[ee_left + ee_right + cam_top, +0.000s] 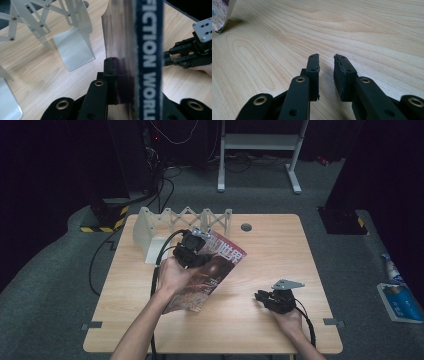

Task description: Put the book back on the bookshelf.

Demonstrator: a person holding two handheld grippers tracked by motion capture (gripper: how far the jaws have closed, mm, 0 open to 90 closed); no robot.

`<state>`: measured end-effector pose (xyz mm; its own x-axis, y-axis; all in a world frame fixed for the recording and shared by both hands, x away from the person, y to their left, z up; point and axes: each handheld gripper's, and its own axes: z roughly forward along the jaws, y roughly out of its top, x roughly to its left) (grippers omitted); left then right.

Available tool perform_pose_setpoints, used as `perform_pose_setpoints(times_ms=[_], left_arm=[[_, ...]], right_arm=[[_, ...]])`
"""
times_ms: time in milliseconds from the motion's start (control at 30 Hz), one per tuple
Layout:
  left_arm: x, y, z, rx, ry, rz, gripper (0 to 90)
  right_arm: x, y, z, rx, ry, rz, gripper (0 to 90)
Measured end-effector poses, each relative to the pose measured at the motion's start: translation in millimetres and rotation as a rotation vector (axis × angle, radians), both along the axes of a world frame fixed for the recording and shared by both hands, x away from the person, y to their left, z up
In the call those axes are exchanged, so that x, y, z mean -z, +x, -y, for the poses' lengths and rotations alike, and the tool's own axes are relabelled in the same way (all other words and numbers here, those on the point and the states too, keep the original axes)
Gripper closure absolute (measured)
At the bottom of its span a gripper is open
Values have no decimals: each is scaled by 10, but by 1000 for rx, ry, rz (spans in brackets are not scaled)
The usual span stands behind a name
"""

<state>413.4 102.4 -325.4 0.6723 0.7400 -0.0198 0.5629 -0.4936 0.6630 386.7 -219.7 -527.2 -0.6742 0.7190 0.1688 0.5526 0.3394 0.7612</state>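
The left hand-held gripper (192, 251) pinches a magazine (212, 272) by its edge, jaws pressed onto the pages; in the left gripper view the spine (149, 60) stands upright between the black jaws, with white letters on a blue band. In the high view the magazine lies tilted near the middle of the tabletop (270, 250), its far corner raised at the gripper and its near corner down at about 7 o'clock from it. At 11 o'clock from the magazine, along the far edge, stands a white folding rack (165, 227) with scissor-like slats and flat metal feet (73, 48). The right hand-held gripper (261, 296) rests low at about 4 o'clock from the magazine, well apart from it, its jaws parted a little with bare wood between them. A grey round cap (246, 227) sits in the tabletop near the far edge.
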Motion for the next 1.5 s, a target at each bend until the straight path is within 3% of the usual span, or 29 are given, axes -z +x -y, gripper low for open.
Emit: perform_pose_setpoints(times_ms=[833,1133,1500], left_arm=[[-234,158,-388,-85,56,-59,829],[-323,254,-612,-145,94,-96,828],[-363,336,-829,-212,96,-141,827]], right_arm=[[4,11,0,-1,7,-8,729],[4,11,-1,3,10,-12,728],[5,14,4,3,14,-14,716]])
